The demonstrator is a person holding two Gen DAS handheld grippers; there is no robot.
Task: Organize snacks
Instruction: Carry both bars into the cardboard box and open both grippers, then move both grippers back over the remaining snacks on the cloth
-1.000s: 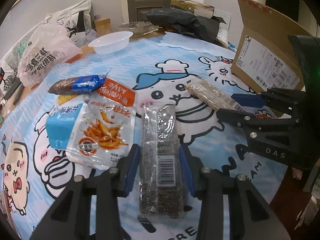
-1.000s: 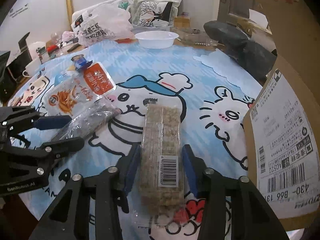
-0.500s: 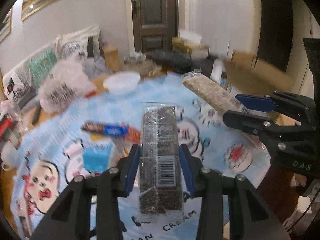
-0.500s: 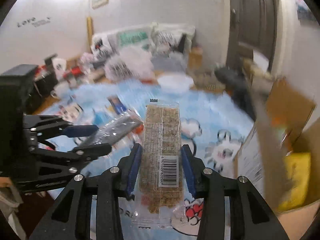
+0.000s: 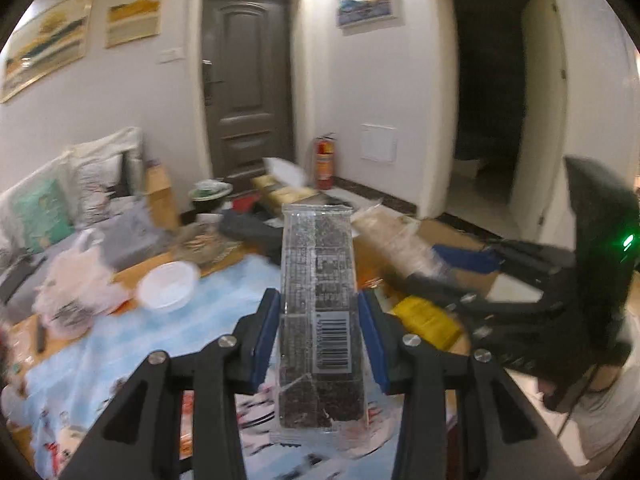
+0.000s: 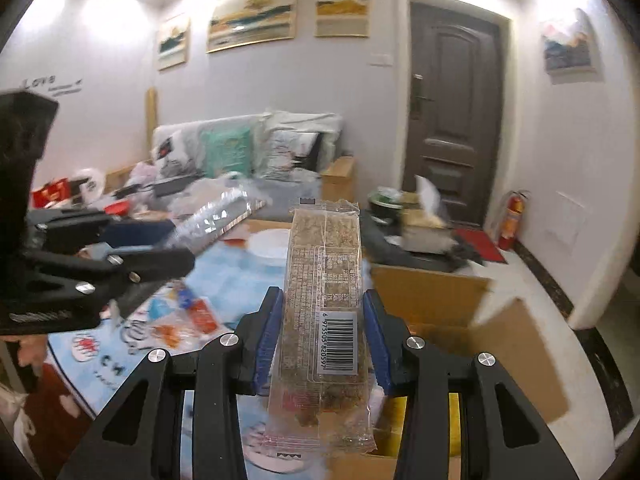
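My left gripper (image 5: 318,330) is shut on a dark seaweed-coloured snack bar (image 5: 318,280) in clear wrap, held up above the blue cartoon tablecloth (image 5: 132,344). My right gripper (image 6: 320,334) is shut on a light brown grain snack bar (image 6: 326,280) with a barcode, raised over an open cardboard box (image 6: 436,300). In the left wrist view the right gripper (image 5: 452,268) shows at the right with its bar over the box (image 5: 456,240). In the right wrist view the left gripper (image 6: 160,240) sits at the left with its clear-wrapped bar (image 6: 216,220).
Loose snack packets (image 6: 188,312) lie on the tablecloth. A white bowl (image 5: 168,286) and a white plastic bag (image 5: 76,284) stand at the table's far side. A yellow pack (image 5: 428,320) lies inside the box. A sofa with cushions (image 6: 256,148), a door (image 5: 248,80) and floor clutter lie beyond.
Both grippers have lifted their bars off the tablecloth and risen well above it. The views have tipped up from the table to the room, and the right gripper now hangs over the box.
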